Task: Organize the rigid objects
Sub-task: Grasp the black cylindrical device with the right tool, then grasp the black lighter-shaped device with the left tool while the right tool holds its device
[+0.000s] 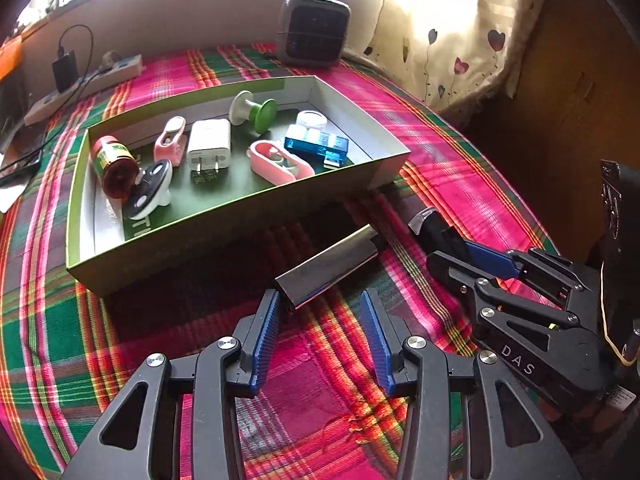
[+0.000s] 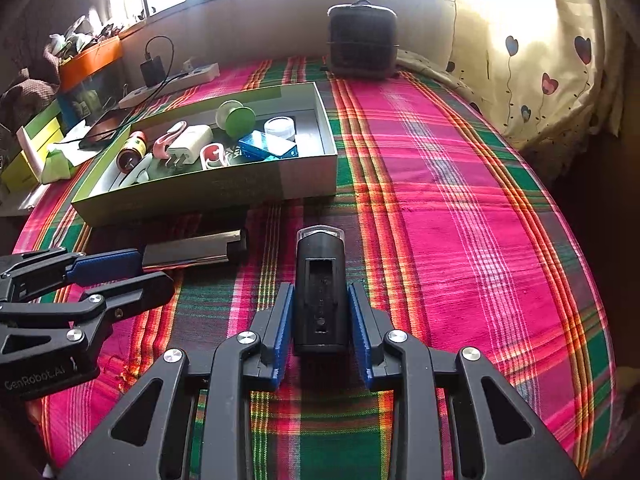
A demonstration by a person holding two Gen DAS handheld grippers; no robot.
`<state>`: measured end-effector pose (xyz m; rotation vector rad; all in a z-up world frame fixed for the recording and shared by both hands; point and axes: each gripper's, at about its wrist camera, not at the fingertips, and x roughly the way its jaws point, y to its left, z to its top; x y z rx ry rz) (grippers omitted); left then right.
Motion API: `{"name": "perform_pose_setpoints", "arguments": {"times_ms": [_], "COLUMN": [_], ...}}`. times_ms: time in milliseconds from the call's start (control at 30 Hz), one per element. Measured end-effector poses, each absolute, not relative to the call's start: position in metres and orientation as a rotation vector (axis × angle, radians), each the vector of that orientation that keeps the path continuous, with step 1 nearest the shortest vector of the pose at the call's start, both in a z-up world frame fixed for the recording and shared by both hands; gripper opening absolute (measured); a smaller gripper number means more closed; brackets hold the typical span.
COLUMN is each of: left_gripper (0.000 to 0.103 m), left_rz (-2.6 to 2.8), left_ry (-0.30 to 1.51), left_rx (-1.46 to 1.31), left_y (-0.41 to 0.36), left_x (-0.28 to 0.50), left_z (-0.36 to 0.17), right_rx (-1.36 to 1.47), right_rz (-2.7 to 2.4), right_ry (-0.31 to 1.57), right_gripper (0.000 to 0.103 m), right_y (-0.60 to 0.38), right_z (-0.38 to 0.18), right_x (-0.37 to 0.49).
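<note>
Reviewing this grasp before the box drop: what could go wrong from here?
1. The right claw pinches only the rear of the black light; its long front could sag or slip when lifted.
2. The left claw is open with one pad touching the silver bar, which might get nudged.
3. The green box is crowded, so dropped items may land on others.

Both grippers, the left gripper (image 1: 320,336) and right gripper (image 2: 322,332), are black angular linkages with silver screws, ribbed blue pads (image 1: 266,340), and white lettering.

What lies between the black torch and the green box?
Only bare plaid cloth lies between torch and box, in the right wrist view.
</note>
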<state>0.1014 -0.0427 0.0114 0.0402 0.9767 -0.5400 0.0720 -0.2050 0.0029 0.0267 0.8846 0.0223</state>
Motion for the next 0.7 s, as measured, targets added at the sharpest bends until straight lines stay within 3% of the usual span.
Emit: {"name": "perform_pose_setpoints", "arguments": {"times_ms": [700], "left_gripper": [0.041], "left_rz": [-0.527], "left_ry": [0.947], "left_rx": [0.184], "left_y": [-0.070], "left_x": [0.107], "left_z": [0.017], "right_rx": [0.040], "right_rz": [0.007], "right_ry": [0.874], "right_gripper": [0.029], "right_y": [-0.234], "right_z": [0.003], "right_x": [0.068]}}
